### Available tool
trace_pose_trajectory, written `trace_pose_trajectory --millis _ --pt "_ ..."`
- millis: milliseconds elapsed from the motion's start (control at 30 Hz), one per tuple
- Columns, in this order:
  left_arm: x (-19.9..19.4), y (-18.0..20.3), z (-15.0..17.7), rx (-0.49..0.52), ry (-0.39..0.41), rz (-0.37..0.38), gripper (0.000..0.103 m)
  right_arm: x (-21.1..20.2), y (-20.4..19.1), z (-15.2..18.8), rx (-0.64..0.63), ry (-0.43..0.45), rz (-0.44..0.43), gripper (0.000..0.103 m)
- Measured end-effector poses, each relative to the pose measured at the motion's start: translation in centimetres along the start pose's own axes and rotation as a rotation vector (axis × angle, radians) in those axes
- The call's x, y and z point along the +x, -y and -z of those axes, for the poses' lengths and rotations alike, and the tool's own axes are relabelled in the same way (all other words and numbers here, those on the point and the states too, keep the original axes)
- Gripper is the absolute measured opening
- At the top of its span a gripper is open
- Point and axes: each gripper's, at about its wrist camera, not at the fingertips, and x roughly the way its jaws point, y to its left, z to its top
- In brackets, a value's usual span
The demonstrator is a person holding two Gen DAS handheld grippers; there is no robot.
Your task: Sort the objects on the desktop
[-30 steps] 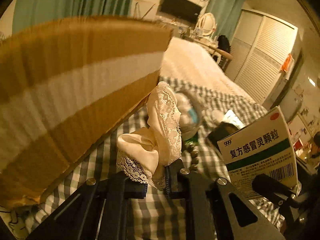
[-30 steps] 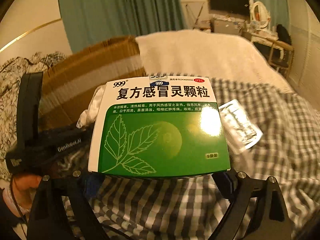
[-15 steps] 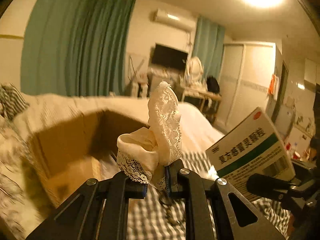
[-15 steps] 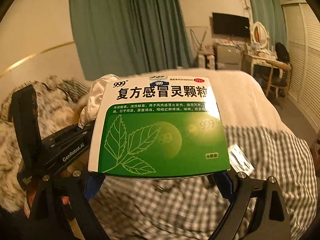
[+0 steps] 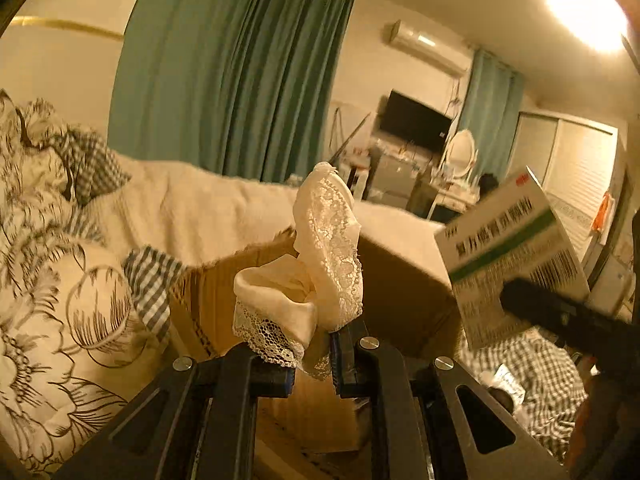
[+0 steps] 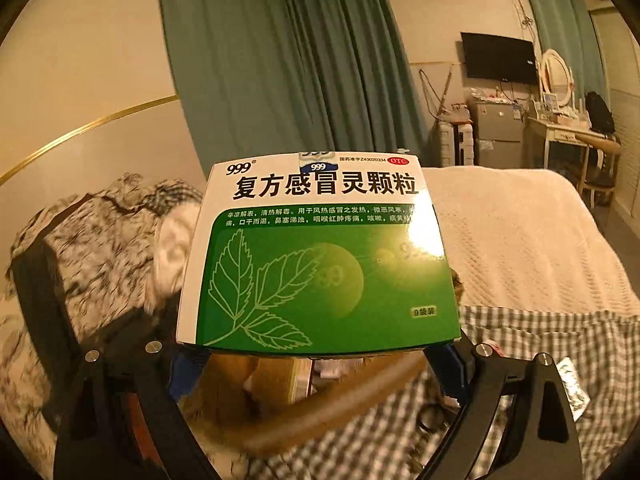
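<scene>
My left gripper [image 5: 312,372] is shut on a cream lace cloth [image 5: 308,276], which stands up from the jaws above the open brown cardboard box [image 5: 400,276]. My right gripper [image 6: 320,356] is shut on a green and white medicine box [image 6: 320,256], held flat across its wide jaws. The same medicine box [image 5: 512,248] shows at the right of the left wrist view, raised beside the cardboard box. The cardboard box's rim [image 6: 320,416] passes blurred under the right gripper. The left gripper's body [image 6: 52,300] shows at the left of the right wrist view.
The box sits on a bed with a checked sheet [image 6: 560,340], a cream blanket [image 6: 512,232] and floral bedding [image 5: 52,300]. A foil blister pack [image 6: 572,388] lies on the sheet at the right. Green curtains, a TV and a dressing table stand behind.
Both grippers have risen and tilted up from the checked sheet, carrying the cloth and the medicine box over the cardboard box. The box's inside now lies below them.
</scene>
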Motion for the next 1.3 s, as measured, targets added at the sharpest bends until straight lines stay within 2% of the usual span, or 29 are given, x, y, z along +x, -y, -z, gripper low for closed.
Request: trace_pose_trajectory --millis 133,167,200,233,267,300,367,467,567,667,833,967,1067,1167,1300 --pt "1.8 0.1 0.9 0.015 -0.046 0.019 0.014 2.0 0.9 0.1 0.061 -0.021 0.002 0.094" --pt "2.3 0.3 1.2 0.03 -0.052 0.015 0.019 2.2 1.1 0.1 0.068 -0.026 0.009 0.095" --pt "2.6 0.7 1.4 0.054 -0.06 0.002 0.04 2.1 1.2 0.1 0.071 -0.025 0.025 0.1" --pt "2.7 1.2 1.5 0.071 -0.066 -0.004 0.053 1.7 1.3 0.2 0.068 -0.009 0.049 0.102" --pt "2.8 1.5 1.8 0.084 -0.064 -0.02 0.085 1.0 1.4 0.3 0.061 0.01 0.077 0.102" --pt "2.5 1.6 1.8 0.085 -0.039 -0.054 0.096 0.5 1.5 0.3 0.054 0.013 0.095 0.102" --pt "1.5 1.8 1.9 0.063 0.004 -0.055 0.096 -1.1 2.0 0.1 0.049 0.023 0.121 0.103" --pt "0.3 1.7 1.4 0.01 0.015 -0.029 0.097 -5.2 3.4 0.4 0.039 0.057 0.148 0.103" --pt "-1.3 2.8 1.2 0.006 0.023 0.012 0.097 -10.3 5.1 1.0 0.022 0.082 0.216 0.103" --pt "-2.9 5.8 1.3 0.058 0.021 0.078 0.097 -14.3 7.1 1.8 0.012 0.097 0.285 0.103" --pt "-2.8 12.4 4.6 0.182 -0.081 0.234 0.098 -18.2 9.9 5.2 -0.006 0.069 0.421 0.103" --pt "-0.1 15.7 9.5 0.158 -0.199 0.27 0.098 -17.4 12.1 8.4 -0.005 0.024 0.485 0.103" --pt "3.3 17.4 14.0 0.235 -0.306 0.223 0.098 -14.7 14.0 11.0 -0.013 -0.031 0.514 0.103" --pt "6.1 18.4 17.1 0.33 -0.371 0.155 0.098 -11.9 16.2 13.3 0.022 -0.067 0.544 0.103" --pt "8.8 18.0 18.8 0.299 -0.432 0.141 0.098 -8.4 18.5 14.6 0.065 -0.093 0.501 0.102"
